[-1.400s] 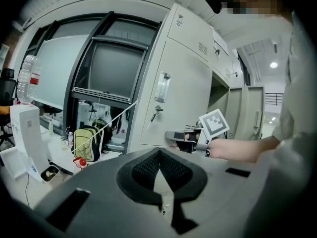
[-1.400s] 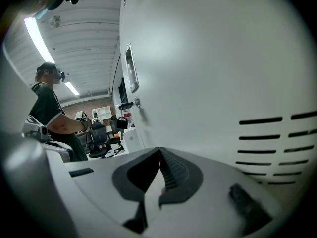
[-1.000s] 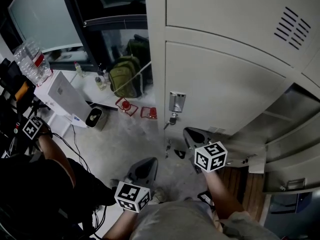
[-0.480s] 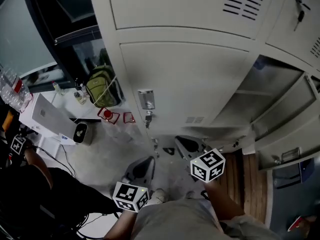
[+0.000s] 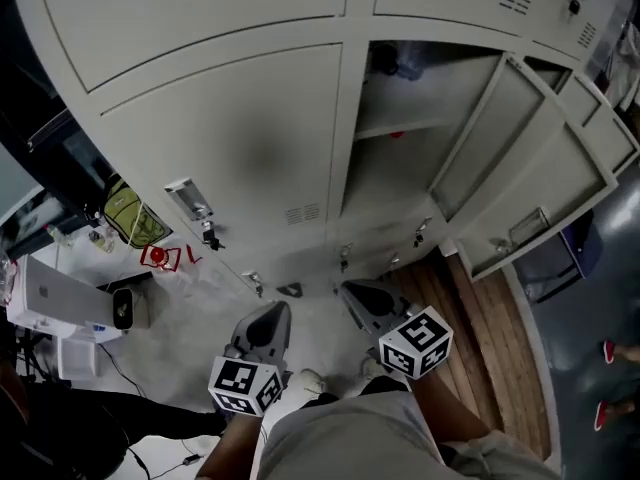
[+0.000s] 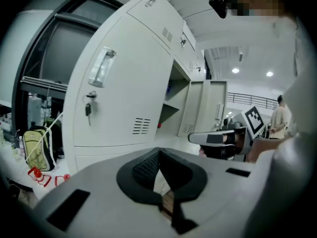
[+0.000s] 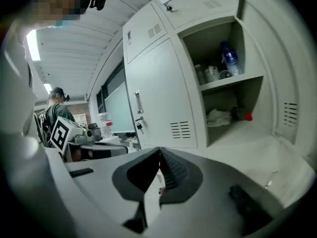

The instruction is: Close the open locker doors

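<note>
Both tongs hang low in the head view, well apart from the lockers. The left tongs [image 5: 267, 315] are pressed shut on nothing, as the left gripper view shows [image 6: 158, 155]. The right tongs [image 5: 358, 294] are likewise closed and empty [image 7: 159, 155].

The open compartment [image 5: 400, 163] sits at upper centre of the head view, just right of a closed door [image 5: 230, 158] with a key hanging below its handle [image 5: 190, 200]. Its open door [image 5: 487, 138] stands swung out along the compartment's right side. A second open door [image 5: 556, 183] lies further right. In the right gripper view a bottle [image 7: 229, 57] stands on the shelf [image 7: 233, 81] and a crumpled cloth [image 7: 216, 117] lies below, both inside the opening.

The step in hand looks like the approach to the nearer open door, and the right tongs are better placed for it. I would keep them closed and press the blunt tip flat on the door's outer face, near its free edge, where the leverage is greatest. The sweep should go steadily toward the left of the frame until the door meets the locker's frame. Nothing seems to stick out past the opening.

The door is a tall panel with its long axis upright. It seems hinged at the compartment's right side. It stands roughly square to the locker fronts, with its free edge pointing out toward the person.
</note>
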`<state>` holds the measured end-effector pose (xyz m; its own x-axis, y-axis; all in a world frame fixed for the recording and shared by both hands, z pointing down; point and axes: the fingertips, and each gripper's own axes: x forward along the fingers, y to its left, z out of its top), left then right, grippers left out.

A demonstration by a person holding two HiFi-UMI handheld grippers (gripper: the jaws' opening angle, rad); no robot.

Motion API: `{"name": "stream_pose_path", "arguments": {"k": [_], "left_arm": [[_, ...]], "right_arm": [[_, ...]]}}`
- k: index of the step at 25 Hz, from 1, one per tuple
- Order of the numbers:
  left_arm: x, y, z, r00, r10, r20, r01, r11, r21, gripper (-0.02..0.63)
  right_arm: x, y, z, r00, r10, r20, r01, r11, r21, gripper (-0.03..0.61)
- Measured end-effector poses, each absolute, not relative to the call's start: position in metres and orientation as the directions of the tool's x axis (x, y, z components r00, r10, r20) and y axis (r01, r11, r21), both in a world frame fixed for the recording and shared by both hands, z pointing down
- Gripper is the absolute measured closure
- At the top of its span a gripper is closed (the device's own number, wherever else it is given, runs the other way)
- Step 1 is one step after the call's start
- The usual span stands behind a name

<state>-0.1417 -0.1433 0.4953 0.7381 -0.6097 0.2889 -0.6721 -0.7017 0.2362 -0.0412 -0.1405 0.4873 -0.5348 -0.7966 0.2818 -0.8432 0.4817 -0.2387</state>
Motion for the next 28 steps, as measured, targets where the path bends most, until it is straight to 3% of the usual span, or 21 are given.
{"name": "stream_pose_path", "arguments": {"k": [14,28], "left_arm": [[0.049,-0.068,0.479,0.869,-0.419,0.265,-0.478,-0.85,0.222,0.6],[0.158,-0.04,0.485,0.863,-0.427,0.271,-0.488,-0.843,0.224,0.6]], "right_arm": [[0.151,-0.038,0.481,-0.321,-0.908,0.271,-0.934,0.255,-0.252,0.551],[0.295,-0.018,0.499,-0.26,-0.918,0.298,-0.951,0.19,-0.244,0.551]]}}
